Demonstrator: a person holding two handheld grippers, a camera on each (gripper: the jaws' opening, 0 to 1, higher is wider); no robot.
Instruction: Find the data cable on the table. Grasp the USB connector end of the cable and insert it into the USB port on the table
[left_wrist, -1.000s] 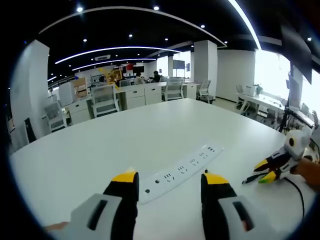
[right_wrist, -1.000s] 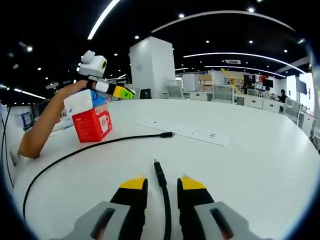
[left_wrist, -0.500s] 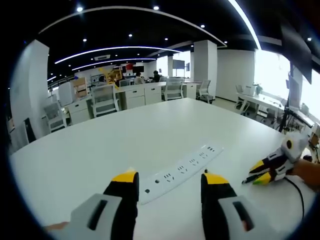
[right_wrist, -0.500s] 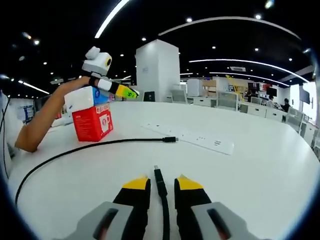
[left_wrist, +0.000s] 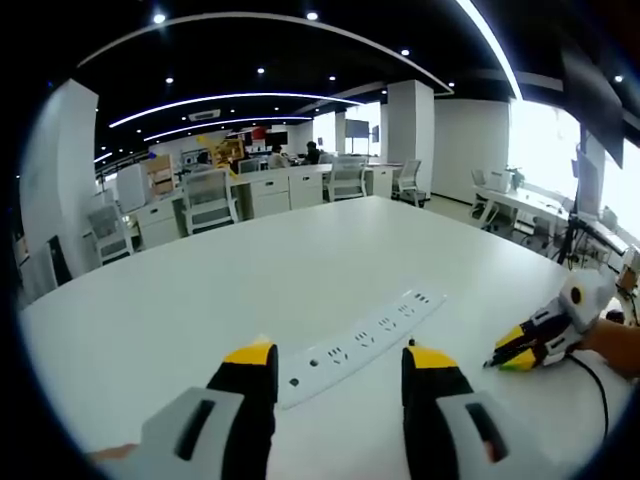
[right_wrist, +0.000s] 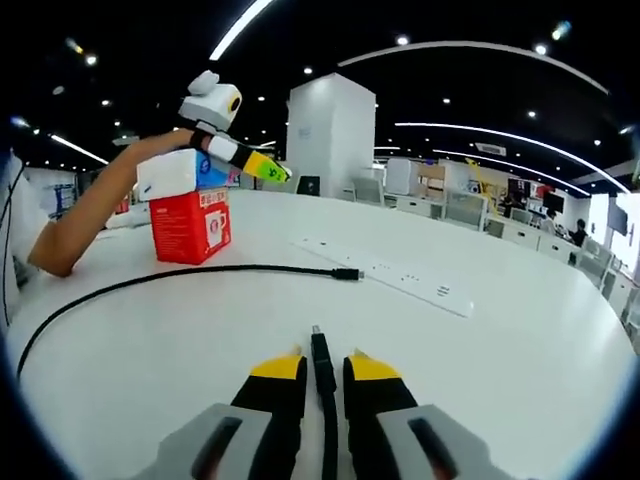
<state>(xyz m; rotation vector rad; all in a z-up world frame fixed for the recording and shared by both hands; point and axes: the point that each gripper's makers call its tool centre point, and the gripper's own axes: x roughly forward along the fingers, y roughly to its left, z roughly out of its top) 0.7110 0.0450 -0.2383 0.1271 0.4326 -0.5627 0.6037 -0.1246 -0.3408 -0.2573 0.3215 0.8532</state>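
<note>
My right gripper is shut on one connector end of the black data cable, and the plug tip pokes out ahead of the jaws just above the white table. The cable's other plug lies beside the long white power strip; from there the cable curves away to the left. In the left gripper view the power strip lies just ahead of my open left gripper, with nothing between its jaws. At the right of that view, the right gripper holds the plug low over the table.
A red box with a blue-and-white box on top stands at the left. Above it a person's arm holds the left gripper. Office desks and chairs lie beyond the table's far edge.
My right gripper's jaws have narrowed onto the cable end, and it has sunk a little toward the table. The left gripper has stayed put.
</note>
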